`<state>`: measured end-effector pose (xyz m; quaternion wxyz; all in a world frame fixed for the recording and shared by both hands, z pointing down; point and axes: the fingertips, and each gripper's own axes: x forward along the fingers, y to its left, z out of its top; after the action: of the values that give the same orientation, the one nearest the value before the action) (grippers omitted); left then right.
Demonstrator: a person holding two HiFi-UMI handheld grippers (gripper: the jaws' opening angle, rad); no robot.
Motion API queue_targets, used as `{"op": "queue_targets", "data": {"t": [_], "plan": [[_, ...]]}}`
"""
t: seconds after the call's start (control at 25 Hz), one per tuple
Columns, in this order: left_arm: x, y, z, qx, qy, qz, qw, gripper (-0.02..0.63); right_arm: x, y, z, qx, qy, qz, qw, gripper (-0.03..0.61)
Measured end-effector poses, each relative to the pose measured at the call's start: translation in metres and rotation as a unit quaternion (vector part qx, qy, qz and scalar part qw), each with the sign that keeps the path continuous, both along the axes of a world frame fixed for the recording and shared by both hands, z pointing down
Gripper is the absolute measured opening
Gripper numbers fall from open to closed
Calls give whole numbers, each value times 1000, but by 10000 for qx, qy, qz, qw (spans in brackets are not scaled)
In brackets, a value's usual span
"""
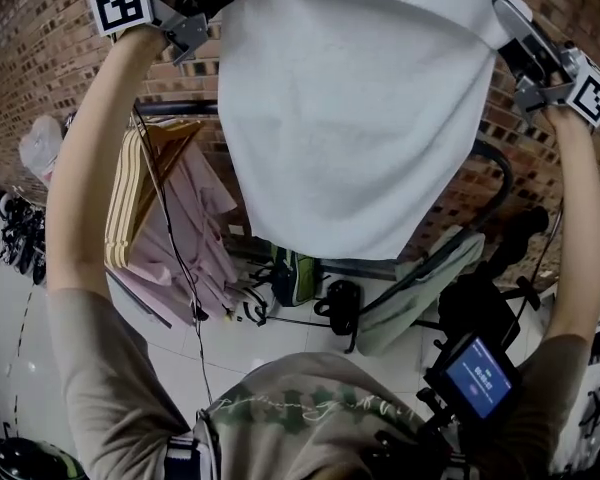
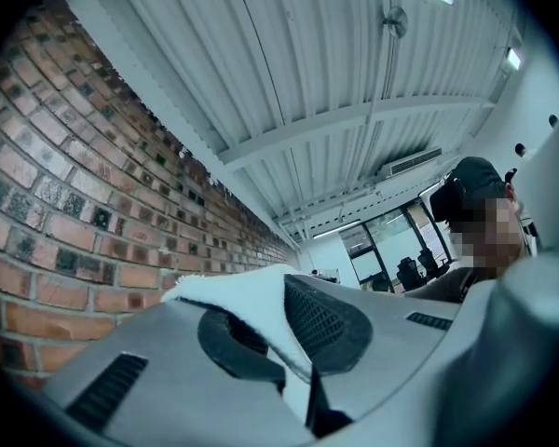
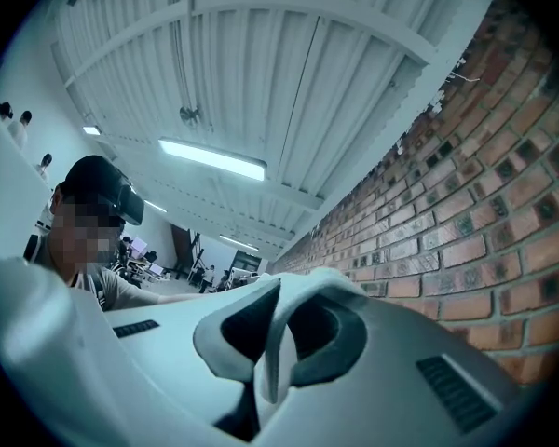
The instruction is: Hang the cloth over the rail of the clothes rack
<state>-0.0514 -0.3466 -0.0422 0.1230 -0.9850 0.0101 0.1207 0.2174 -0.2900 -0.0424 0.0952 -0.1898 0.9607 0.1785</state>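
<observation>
While both arms are raised, a pale cloth of soft, nubby towelling is held stretched by its upper corners high in front of a red brick wall. The left hand-held gripper is seen clamped on one corner: in the left gripper view its grey plastic jaws, one faced with a dark gridded pad, are closed on a fluffy white fold of the cloth. The right hand-held gripper is likewise pressed shut on the other corner, where a thin fold is pinched between rounded grey jaws. A black-and-white square marker is carried on each gripper's cube. Below the cloth's upper edge and partly covered by it, the dark, thin rail of the clothes rack is visible; whether the cloth touches it cannot be told. Pale wooden hangers and a pink garment are hung from that rail. White writing is shown on a small blue screen, but it is too small to be read. A ribbed metal ceiling is seen overhead.
</observation>
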Motion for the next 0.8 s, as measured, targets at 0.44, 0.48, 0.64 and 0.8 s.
{"op": "queue_targets", "data": {"t": [0.44, 0.48, 0.64, 0.8], "plan": [[9, -21, -17, 115, -5, -207, 9997, 17, 5, -22, -9, 24, 42, 110, 9999, 18], [10, -25, -13, 79, -37, -210, 9997, 17, 6, -26, -5, -22, 38, 123, 9999, 18], [13, -41, 14, -74, -272, -244, 9993, 17, 11, -44, 18, -248, -28, 169, 9995, 18], [16, -70, 50, -452, -476, -263, 9975, 17, 17, -75, 56, -647, -100, 331, 9973, 18]]}}
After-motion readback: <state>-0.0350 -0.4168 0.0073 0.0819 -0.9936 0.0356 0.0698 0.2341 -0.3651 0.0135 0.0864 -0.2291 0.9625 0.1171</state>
